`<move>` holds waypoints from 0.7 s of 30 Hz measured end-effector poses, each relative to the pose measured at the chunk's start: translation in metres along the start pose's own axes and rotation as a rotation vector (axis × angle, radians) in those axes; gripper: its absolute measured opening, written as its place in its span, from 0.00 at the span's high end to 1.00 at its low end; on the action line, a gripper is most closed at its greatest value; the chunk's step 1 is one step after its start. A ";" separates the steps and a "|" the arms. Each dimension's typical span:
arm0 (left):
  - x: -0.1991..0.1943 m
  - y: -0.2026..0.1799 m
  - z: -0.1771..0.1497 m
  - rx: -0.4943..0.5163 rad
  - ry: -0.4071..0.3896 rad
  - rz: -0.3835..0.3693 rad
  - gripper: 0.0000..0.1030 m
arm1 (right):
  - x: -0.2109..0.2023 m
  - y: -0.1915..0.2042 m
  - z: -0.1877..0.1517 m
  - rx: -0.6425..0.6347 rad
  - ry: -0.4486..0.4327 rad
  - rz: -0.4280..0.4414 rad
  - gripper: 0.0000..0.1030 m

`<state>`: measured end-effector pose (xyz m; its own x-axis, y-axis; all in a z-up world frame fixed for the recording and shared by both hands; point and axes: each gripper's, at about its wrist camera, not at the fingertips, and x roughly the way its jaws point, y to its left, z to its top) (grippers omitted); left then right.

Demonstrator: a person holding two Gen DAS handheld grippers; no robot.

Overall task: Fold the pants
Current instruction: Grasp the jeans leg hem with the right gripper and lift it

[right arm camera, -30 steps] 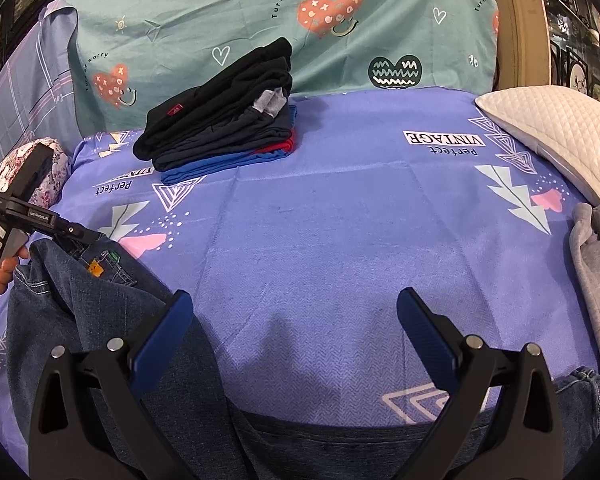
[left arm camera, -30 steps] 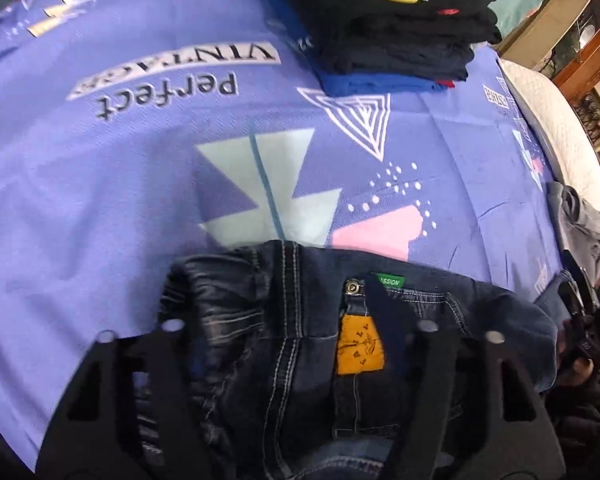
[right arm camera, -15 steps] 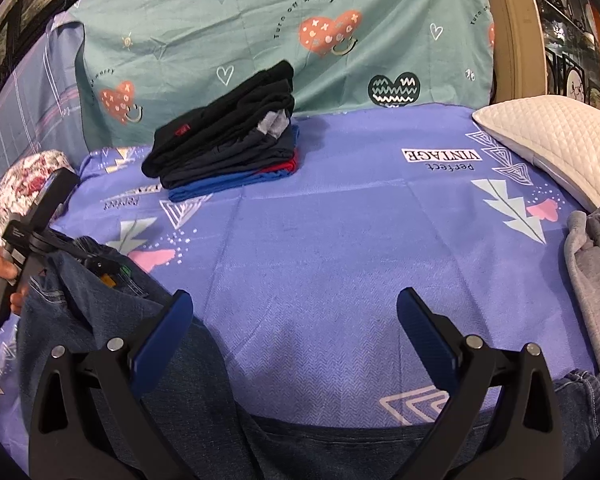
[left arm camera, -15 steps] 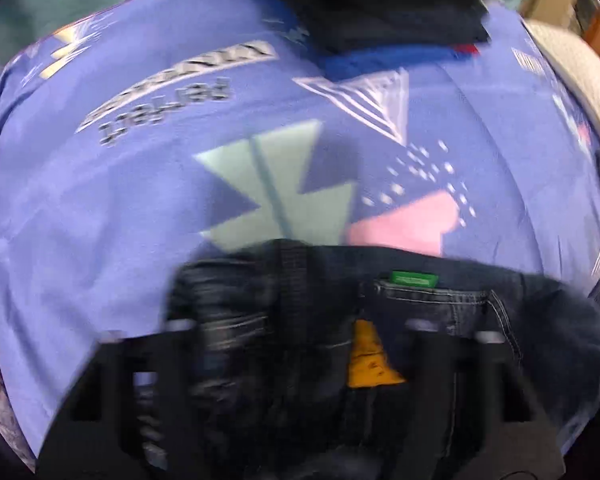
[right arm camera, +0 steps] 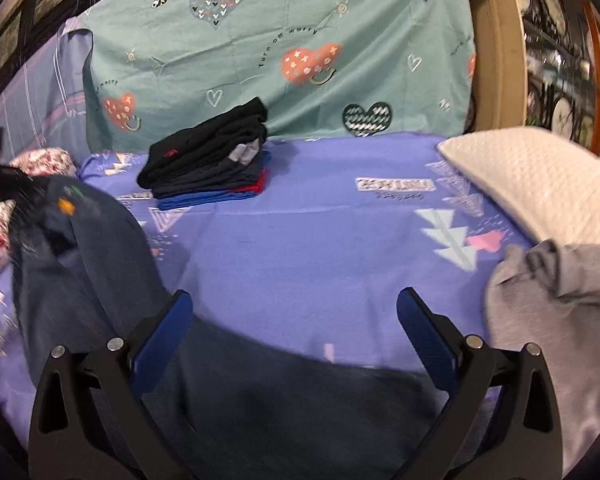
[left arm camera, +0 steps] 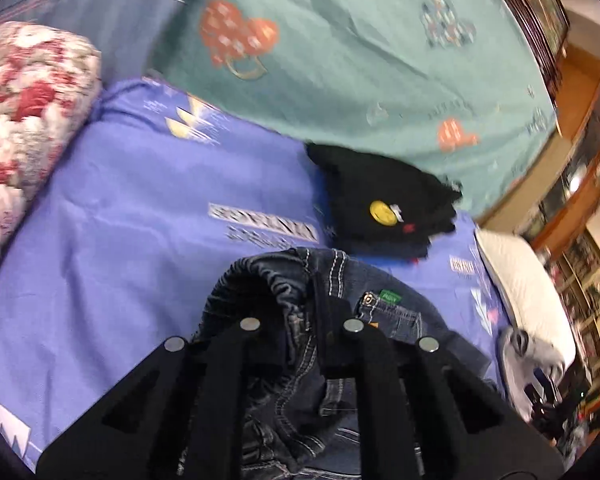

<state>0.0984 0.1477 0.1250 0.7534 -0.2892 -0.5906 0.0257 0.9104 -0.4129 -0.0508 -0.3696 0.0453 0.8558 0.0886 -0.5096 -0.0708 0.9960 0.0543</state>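
Observation:
Dark blue jeans (left arm camera: 340, 304) lie on the purple bed sheet (left arm camera: 140, 264). My left gripper (left arm camera: 300, 312) is shut on the bunched waistband and holds it lifted off the bed. In the right wrist view the jeans (right arm camera: 100, 264) hang from that raised end at the left and trail down under my right gripper (right arm camera: 294, 308). My right gripper is open, its blue-padded fingers (right arm camera: 164, 332) spread wide just above the denim and holding nothing.
A stack of folded dark clothes (right arm camera: 212, 160) sits at the back of the bed before a teal sheet (right arm camera: 300, 52). A white pillow (right arm camera: 540, 176) and a grey garment (right arm camera: 560, 300) lie right. A floral cushion (left arm camera: 24, 92) lies left.
My left gripper has lifted the waistband up off the bed and tilted upward. The jeans now hang raised at the left of the right wrist view. My right gripper stayed open.

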 end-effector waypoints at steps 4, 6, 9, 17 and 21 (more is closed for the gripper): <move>-0.005 0.036 -0.010 -0.064 0.004 0.100 0.90 | -0.012 -0.030 -0.001 0.011 0.026 -0.011 0.01; 0.005 0.036 -0.021 -0.054 0.044 0.107 0.90 | -0.009 -0.032 -0.008 -0.045 0.067 -0.002 0.01; 0.013 0.027 -0.033 -0.002 0.039 0.129 0.91 | 0.004 -0.022 -0.017 -0.127 0.125 0.003 0.01; 0.014 0.028 -0.033 -0.014 0.037 0.123 0.91 | 0.084 -0.001 -0.018 -0.262 0.221 0.009 0.04; 0.014 0.030 -0.034 -0.014 0.033 0.130 0.91 | 0.126 0.007 -0.017 -0.290 0.337 0.070 0.53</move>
<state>0.0871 0.1610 0.0807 0.7280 -0.1782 -0.6620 -0.0801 0.9369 -0.3403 0.0481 -0.3516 -0.0332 0.6322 0.1066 -0.7675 -0.3045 0.9450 -0.1195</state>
